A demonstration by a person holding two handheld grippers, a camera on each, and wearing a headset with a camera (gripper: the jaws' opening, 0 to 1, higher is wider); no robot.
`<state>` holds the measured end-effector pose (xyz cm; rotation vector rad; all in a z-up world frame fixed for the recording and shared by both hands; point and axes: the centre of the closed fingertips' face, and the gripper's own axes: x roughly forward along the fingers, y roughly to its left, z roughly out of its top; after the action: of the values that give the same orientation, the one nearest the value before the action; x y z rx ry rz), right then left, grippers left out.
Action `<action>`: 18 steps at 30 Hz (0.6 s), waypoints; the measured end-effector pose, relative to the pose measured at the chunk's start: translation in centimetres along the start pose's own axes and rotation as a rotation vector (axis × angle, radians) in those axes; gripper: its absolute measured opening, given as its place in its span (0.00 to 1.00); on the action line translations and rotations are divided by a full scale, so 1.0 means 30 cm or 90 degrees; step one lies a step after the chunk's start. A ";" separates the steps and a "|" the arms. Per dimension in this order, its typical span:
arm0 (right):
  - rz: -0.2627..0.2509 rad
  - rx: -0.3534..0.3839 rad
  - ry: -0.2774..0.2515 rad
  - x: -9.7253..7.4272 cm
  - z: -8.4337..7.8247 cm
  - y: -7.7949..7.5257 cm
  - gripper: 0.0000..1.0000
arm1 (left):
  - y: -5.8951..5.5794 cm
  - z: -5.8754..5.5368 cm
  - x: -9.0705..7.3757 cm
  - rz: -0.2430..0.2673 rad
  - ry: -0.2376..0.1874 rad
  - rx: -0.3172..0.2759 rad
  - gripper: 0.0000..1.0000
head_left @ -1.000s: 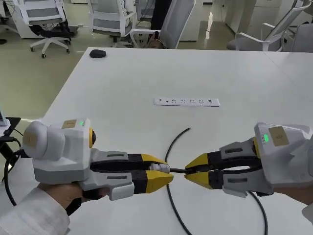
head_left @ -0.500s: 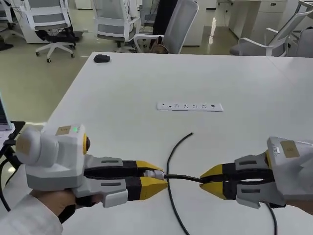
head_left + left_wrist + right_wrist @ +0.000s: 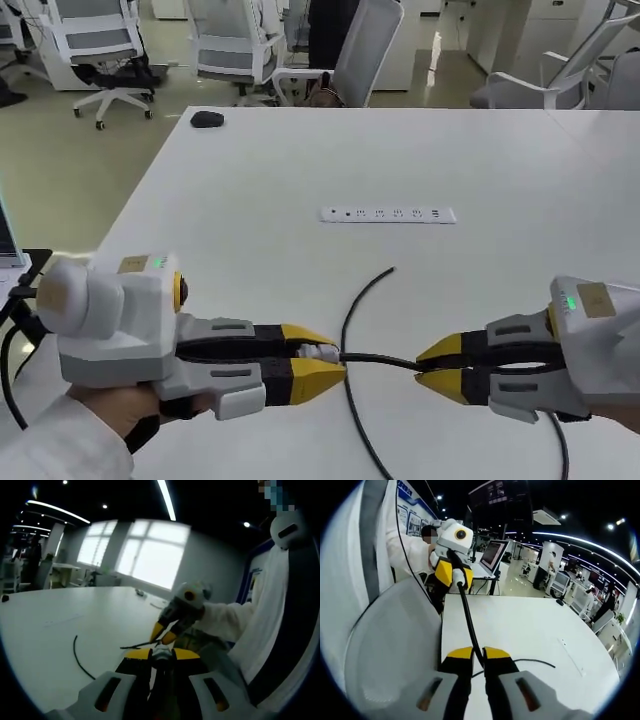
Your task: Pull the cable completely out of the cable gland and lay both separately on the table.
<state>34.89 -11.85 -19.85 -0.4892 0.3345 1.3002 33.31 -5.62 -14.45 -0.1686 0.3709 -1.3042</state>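
1. On the left, the left gripper (image 3: 335, 362) has its yellow jaws pinching the small white cable gland (image 3: 318, 351). It is held just above the table (image 3: 300, 170), not far from the table's left edge.
2. In the middle, the black cable (image 3: 380, 360) comes out of the gland and runs nearly straight to the right gripper (image 3: 425, 365). One second ago the two pairs of tips were almost touching. Now a clear stretch of cable shows between them, because the right gripper has moved away to the right. I judge that the pull has begun, but the cable still enters the gland, so the two are not yet separated.
3. On the right, the jaws of the right gripper are pressed together on the cable. Behind it the cable hangs slack, and another part lies in a curve on the table with its free end toward the power strip (image 3: 388, 214).
4. For moving, the table is bare to the right and ahead. The power strip is well apart, and the mouse (image 3: 207, 119) lies at the far left corner. A further pull to the right seems to have enough room.
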 end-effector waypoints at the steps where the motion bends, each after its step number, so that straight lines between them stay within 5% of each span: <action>1: -0.003 0.002 0.002 -0.002 -0.001 -0.002 0.06 | -0.003 0.000 0.003 -0.002 0.001 0.000 0.17; 8: -0.009 -0.022 -0.039 0.014 0.093 0.018 0.29 | -0.004 -0.001 0.038 -0.009 0.002 0.000 0.17; 13: 0.023 -0.104 -0.017 0.072 0.136 0.055 0.25 | -0.009 0.011 0.068 -0.022 -0.007 -0.002 0.17; 18: 0.016 -0.099 -0.016 0.078 0.137 0.031 0.09 | -0.009 0.009 0.074 -0.030 -0.004 -0.004 0.17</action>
<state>34.41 -7.57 -17.66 -0.6002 0.2201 1.3624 33.65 -7.84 -14.49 -0.1870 0.3674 -1.3493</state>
